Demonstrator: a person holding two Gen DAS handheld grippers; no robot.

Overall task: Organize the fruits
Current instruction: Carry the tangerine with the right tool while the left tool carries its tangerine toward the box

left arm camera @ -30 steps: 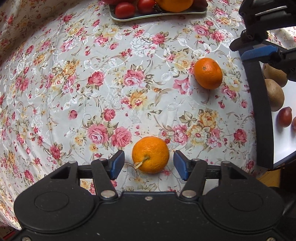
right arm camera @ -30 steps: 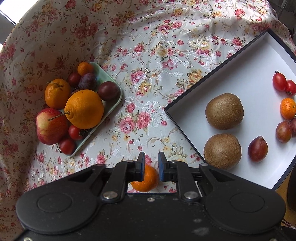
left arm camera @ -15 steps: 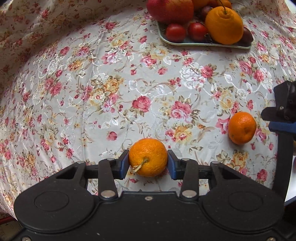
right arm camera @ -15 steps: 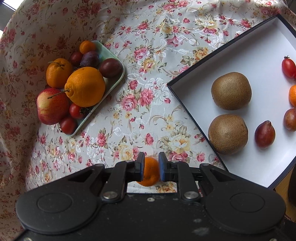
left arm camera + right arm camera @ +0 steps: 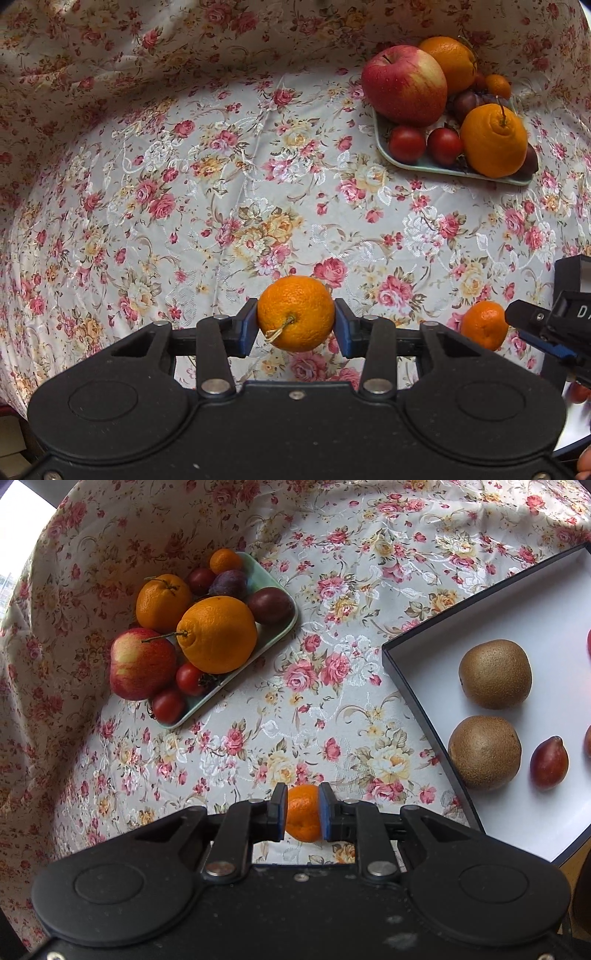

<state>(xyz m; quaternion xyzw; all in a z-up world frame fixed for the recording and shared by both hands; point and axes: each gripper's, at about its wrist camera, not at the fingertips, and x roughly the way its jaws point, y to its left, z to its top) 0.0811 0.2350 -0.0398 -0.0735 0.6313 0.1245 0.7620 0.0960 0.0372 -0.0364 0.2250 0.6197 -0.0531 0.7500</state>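
Observation:
My left gripper (image 5: 295,325) is shut on a stemmed mandarin (image 5: 295,314) and holds it over the floral cloth. My right gripper (image 5: 303,812) is shut on a smaller mandarin (image 5: 303,812); that fruit also shows in the left wrist view (image 5: 482,325) beside the right gripper's fingers (image 5: 532,325). A green plate (image 5: 275,635) holds an apple (image 5: 142,662), a large orange (image 5: 217,634), another orange (image 5: 162,602), tomatoes and plums. A white tray with a dark rim (image 5: 417,701) holds two kiwis (image 5: 495,674) (image 5: 484,751) and a plum (image 5: 549,762).
The floral tablecloth (image 5: 221,206) covers the table and rises in folds at the back and left. The plate with fruit shows at the upper right of the left wrist view (image 5: 417,164). The tray's near corner lies close to the table's right edge (image 5: 569,853).
My left gripper closed on the stemmed mandarin and lifted it, swinging left so the plate came into view. My right gripper stayed shut on the small mandarin and shifted slightly.

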